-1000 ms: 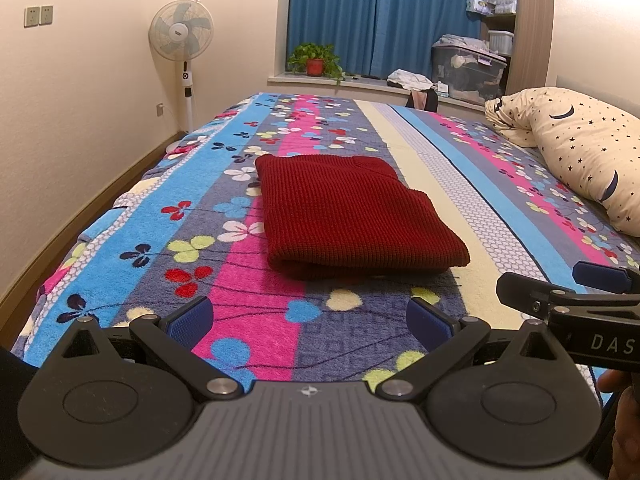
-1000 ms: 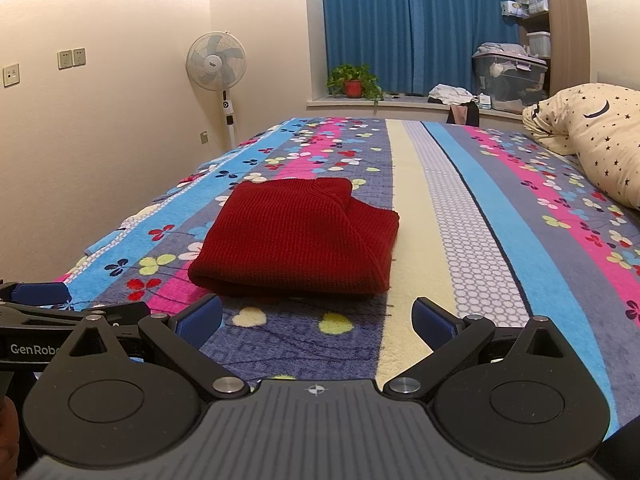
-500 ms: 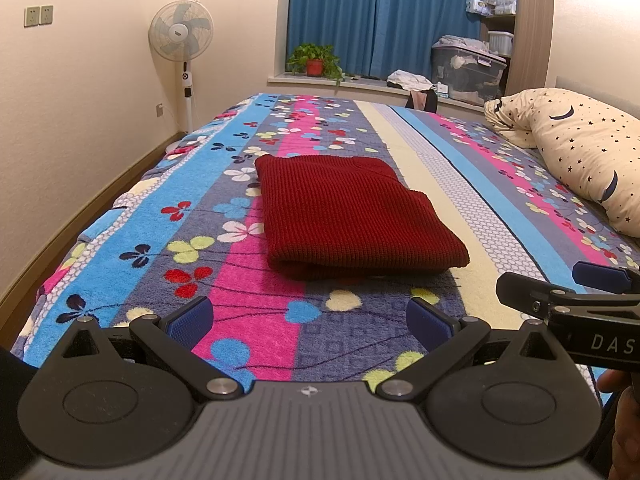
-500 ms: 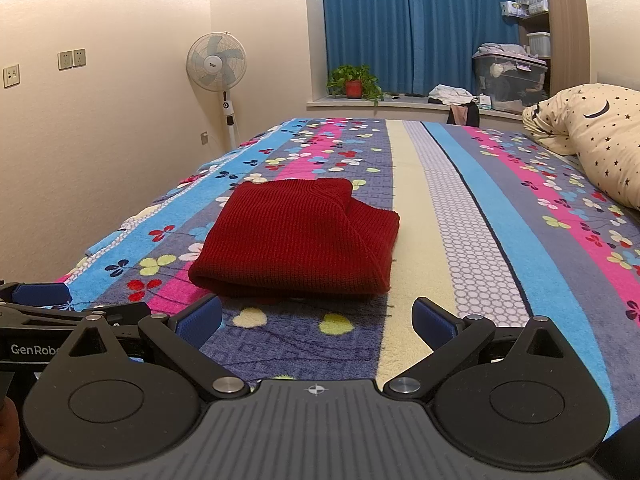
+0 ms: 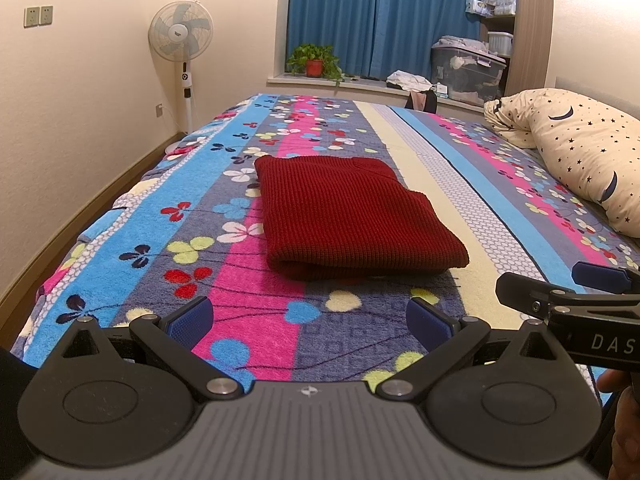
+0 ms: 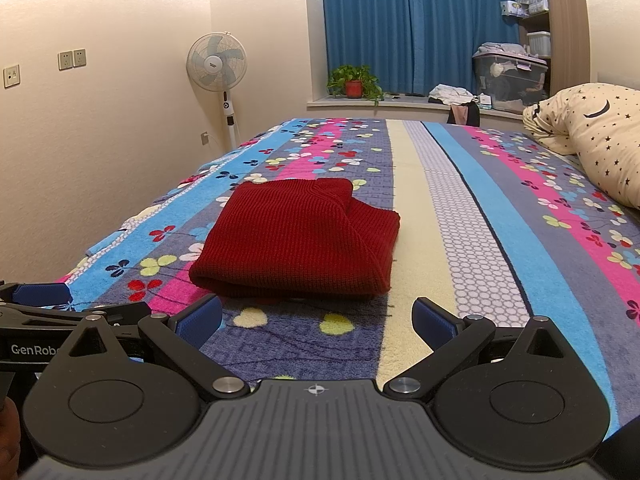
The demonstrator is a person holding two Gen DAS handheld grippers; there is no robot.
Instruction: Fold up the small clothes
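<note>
Nearest me, low in both frames, I have the left gripper (image 5: 308,316) and the right gripper (image 6: 316,316) spread wide with nothing between the blue pads (image 5: 188,316) — both hover over the near edge of the flowered blanket (image 5: 248,344), short of the garment. Each camera also catches its neighbour: the right gripper's fingers poke in at the lower right of the left view (image 5: 560,300), the left's at the lower left of the right view (image 6: 40,300).

Just beyond, in the middle of each frame, lies the red knitted sweater (image 5: 352,216), already a thick, tidy rectangle on the blanket. I judge the folding of this piece to be done or all but done; any next move would call for either a last halving — both jaws taking the near edge together — or simply backing off to fetch another garment.

The left view shows the sweater's flat top and rounded near fold. The right view shows what that hides: a stepped layer and bunched collar (image 6: 340,196) at the far right corner.

Farther off, a star-print pillow (image 5: 592,160) at the right edge, a standing fan (image 6: 218,64) upper left, and a potted plant (image 6: 354,82) by the blue curtains (image 5: 380,16).
</note>
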